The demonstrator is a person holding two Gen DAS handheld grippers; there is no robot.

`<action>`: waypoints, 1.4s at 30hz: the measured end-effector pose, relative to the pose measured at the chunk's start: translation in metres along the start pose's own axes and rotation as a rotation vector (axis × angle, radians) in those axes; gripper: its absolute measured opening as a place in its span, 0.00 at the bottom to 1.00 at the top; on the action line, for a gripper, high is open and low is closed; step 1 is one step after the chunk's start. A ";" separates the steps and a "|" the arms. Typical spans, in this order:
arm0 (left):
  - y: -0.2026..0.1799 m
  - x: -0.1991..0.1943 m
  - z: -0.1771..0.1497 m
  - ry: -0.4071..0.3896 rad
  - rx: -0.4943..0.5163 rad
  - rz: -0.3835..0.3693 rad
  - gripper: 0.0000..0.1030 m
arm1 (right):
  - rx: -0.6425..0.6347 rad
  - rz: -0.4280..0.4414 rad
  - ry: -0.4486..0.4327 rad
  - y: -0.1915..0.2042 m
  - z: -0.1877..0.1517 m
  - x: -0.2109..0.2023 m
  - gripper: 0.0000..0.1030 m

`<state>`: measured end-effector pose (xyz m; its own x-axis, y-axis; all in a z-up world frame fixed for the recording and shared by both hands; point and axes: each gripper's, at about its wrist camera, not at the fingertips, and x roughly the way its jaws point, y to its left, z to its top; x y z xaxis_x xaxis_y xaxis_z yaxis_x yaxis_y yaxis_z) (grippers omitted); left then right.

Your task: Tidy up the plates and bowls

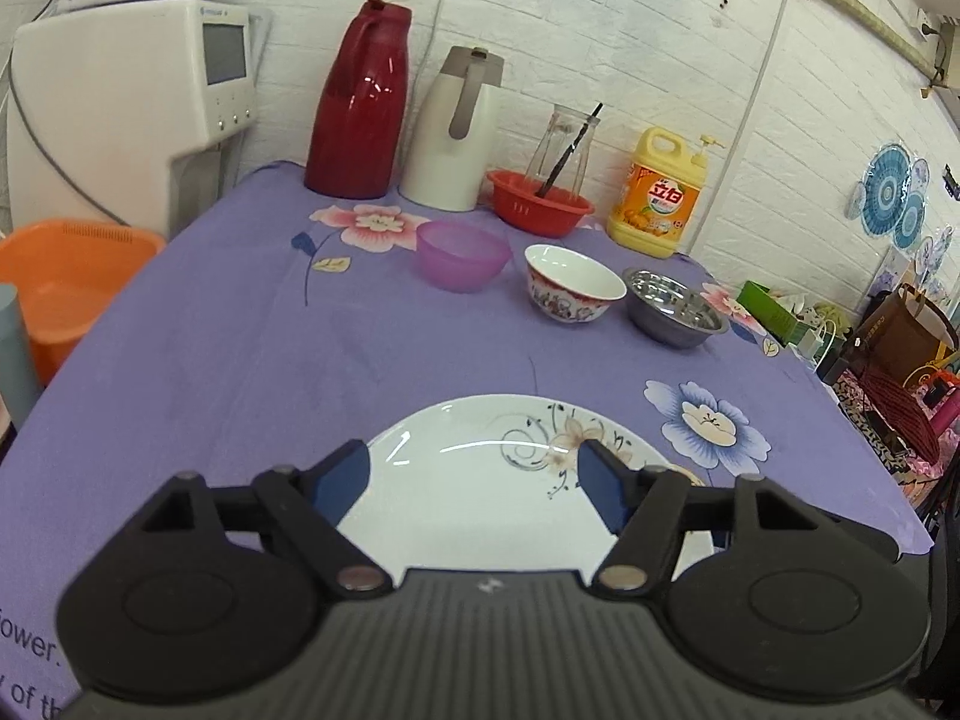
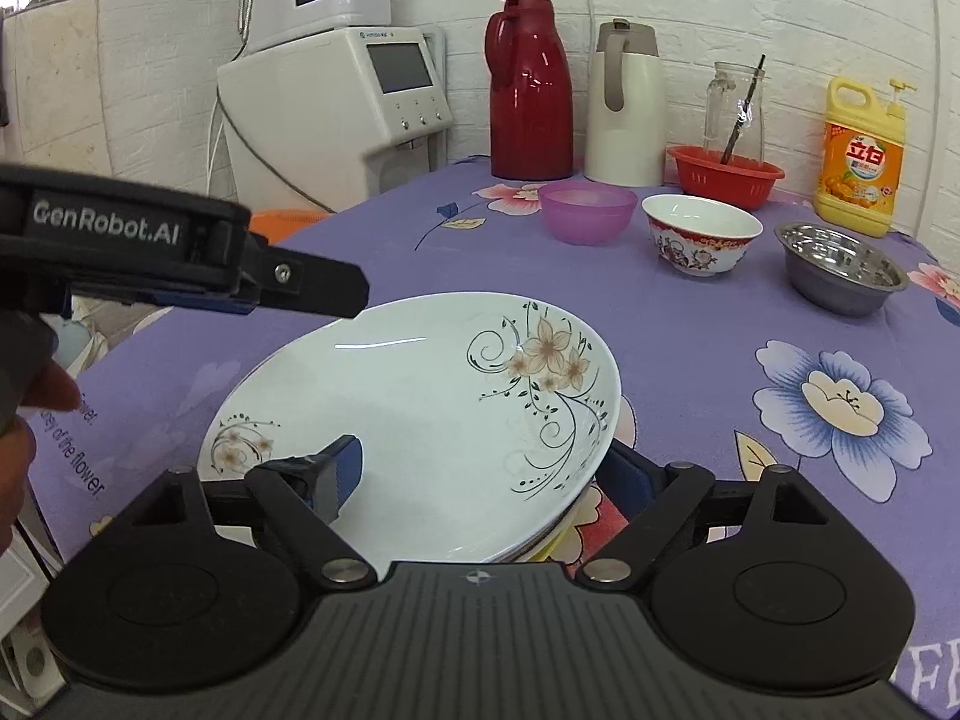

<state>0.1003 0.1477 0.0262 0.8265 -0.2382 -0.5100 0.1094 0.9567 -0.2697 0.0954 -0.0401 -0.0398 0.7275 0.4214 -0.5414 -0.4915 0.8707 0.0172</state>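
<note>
Plates sit stacked at the table's [image 2: 690, 372] near edge. The top plate [image 2: 432, 420] looks hard, slippery, easy to break; grab its rim. Right gripper [image 2: 480, 474] fingers straddle it, tilted. Left gripper [image 1: 474, 480] gapes wide above it

White brick wall [image 1: 630, 48] rises behind the table [image 1: 240, 330], which wears a purple floral cloth. Left of the table stands a white dispenser [image 1: 132, 108]; blue fans [image 1: 894, 192] hang on the wall to its right.

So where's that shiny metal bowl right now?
The steel bowl sits toward the back right of the purple tablecloth in both wrist views, just right of the red-patterned china bowl and in front of the yellow detergent bottle.
</note>
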 end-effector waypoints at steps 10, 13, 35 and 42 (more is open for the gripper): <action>-0.018 0.012 0.007 0.014 0.028 -0.016 0.68 | 0.121 -0.072 -0.112 -0.041 0.003 -0.025 1.00; -0.026 0.021 0.009 0.033 0.043 -0.029 0.68 | 0.149 -0.061 -0.083 -0.051 0.000 -0.019 1.00; -0.107 0.131 0.071 0.190 0.132 -0.188 0.69 | 0.257 -0.229 -0.114 -0.189 0.021 -0.009 1.00; -0.152 0.191 0.123 0.189 0.134 -0.270 0.69 | 0.235 -0.339 -0.151 -0.248 0.049 -0.008 1.00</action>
<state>0.3093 -0.0229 0.0699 0.6426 -0.5006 -0.5801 0.3924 0.8653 -0.3120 0.2351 -0.2474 0.0011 0.8995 0.1192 -0.4204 -0.1035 0.9928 0.0602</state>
